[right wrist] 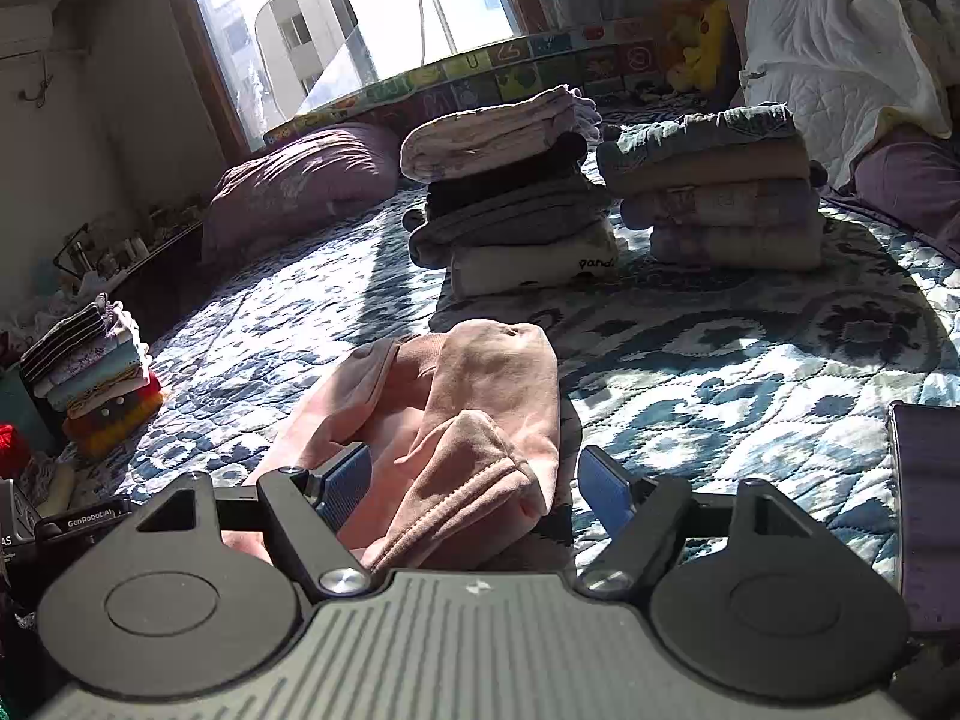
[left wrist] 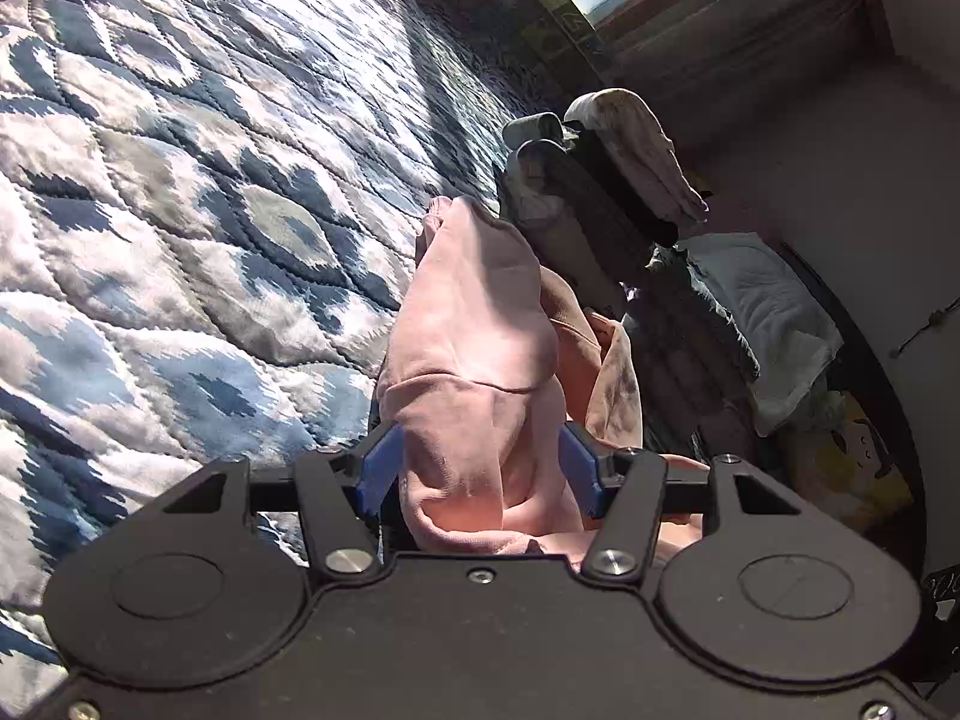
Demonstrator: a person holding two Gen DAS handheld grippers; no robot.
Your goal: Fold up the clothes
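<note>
While the left gripper [left wrist: 480, 468] pinches the pink garment [right wrist: 456, 420], its length running toward the folded stacks [right wrist: 510, 204], the right gripper [right wrist: 474, 486] gapes wide around its hem.

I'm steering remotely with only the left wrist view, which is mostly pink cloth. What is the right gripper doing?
Observer: The right gripper is open, with a fold of the pink garment lying between its fingers, which do not pinch it.
Operator: How many folded stacks are behind the garment?
Observer: Two stacks side by side on the quilt: the left stack and the right stack.
Operator: Anything else folded?
Observer: A smaller pile sits at the quilt's far left edge.
Operator: And my left gripper?
Observer: The left gripper has the garment bunched between its blue pads.
</note>
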